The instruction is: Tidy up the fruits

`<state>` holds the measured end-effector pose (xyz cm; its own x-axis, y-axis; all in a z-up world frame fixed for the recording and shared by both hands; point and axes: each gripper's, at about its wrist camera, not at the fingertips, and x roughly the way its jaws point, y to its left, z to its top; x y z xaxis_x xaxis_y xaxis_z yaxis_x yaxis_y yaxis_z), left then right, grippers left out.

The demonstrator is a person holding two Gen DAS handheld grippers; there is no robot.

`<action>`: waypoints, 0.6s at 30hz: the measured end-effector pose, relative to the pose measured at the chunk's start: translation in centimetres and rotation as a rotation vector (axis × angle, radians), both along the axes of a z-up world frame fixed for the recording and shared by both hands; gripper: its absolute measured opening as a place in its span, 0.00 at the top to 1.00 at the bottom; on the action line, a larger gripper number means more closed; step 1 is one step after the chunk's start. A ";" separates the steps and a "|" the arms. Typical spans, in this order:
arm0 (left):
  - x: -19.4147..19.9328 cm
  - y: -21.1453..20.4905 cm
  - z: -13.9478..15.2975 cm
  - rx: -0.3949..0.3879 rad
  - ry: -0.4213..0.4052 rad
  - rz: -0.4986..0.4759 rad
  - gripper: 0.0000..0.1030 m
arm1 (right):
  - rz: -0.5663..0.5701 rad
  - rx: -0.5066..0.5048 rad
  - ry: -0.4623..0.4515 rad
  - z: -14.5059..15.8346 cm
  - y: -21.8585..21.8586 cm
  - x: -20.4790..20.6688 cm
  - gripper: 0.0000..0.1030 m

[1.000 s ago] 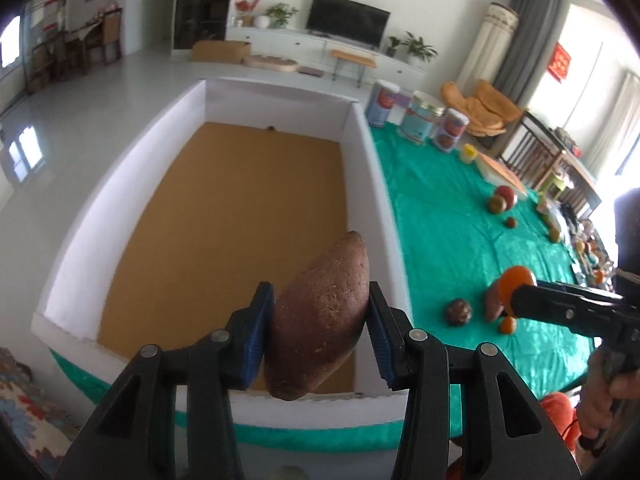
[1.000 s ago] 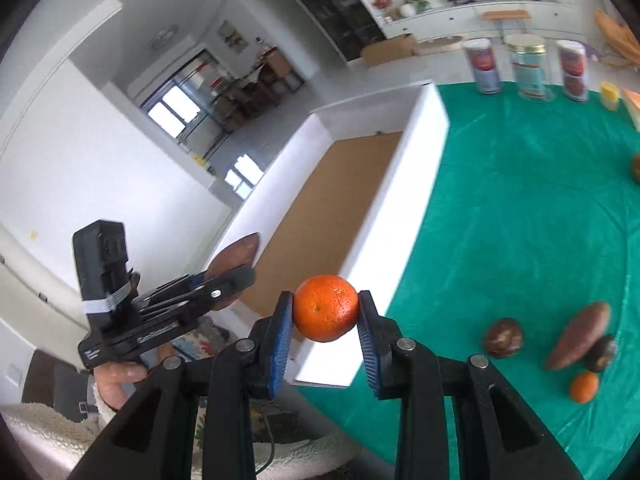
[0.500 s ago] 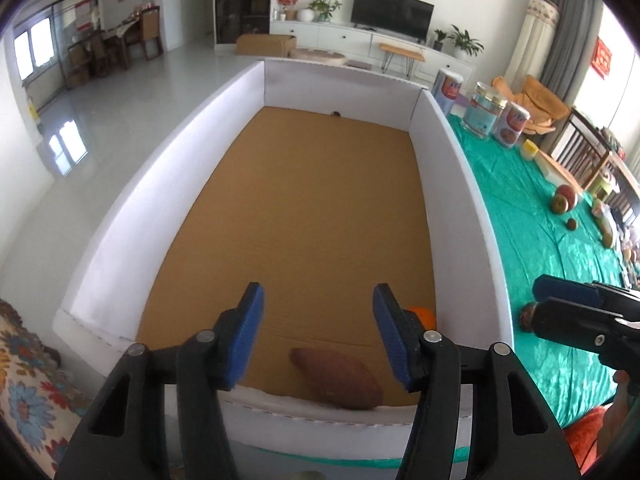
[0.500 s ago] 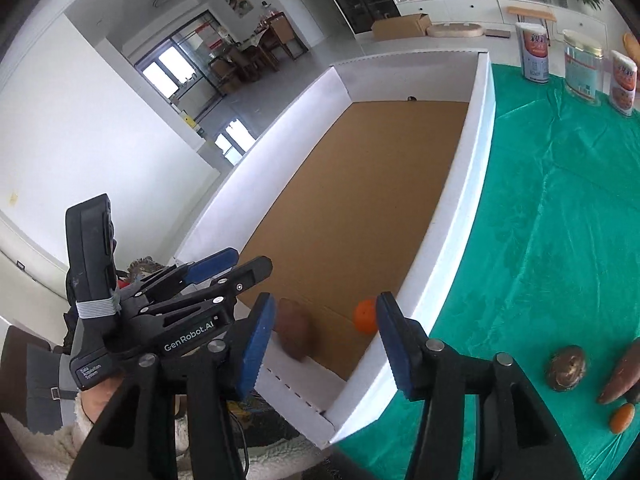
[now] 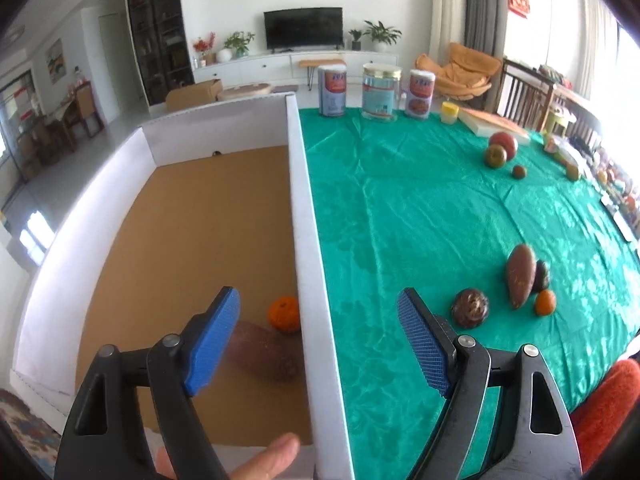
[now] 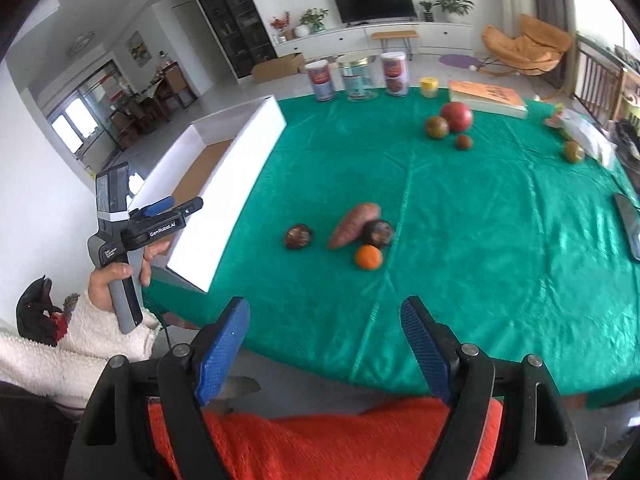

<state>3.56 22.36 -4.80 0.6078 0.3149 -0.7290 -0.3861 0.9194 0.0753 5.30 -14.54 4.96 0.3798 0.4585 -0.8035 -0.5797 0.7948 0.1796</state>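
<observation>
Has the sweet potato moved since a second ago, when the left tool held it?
Yes. It has gone down out of the left tool: the sweet potato now lies on the box floor, beside the orange.

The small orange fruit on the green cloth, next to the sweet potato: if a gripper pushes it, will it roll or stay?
The small orange fruit looks round, so a sideways push would probably roll it across the smooth green cloth. It lies close to the dark fruit and the sweet potato, which might stop it on that side. Its skin looks firm, so a light squeeze should hold it.
</observation>
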 end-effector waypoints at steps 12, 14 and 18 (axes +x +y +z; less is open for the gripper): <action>-1.7 0.6 0.4 0.006 0.026 0.050 0.19 | -0.179 -0.045 -0.241 -3.2 -3.4 -2.3 0.07; -2.1 -0.3 1.6 0.027 -0.033 0.068 0.19 | -0.223 -0.056 -0.281 -5.7 -1.4 -1.5 0.07; -3.3 -3.1 4.2 0.027 -0.164 0.040 0.13 | -0.270 0.001 -0.286 -8.4 0.5 -1.6 0.07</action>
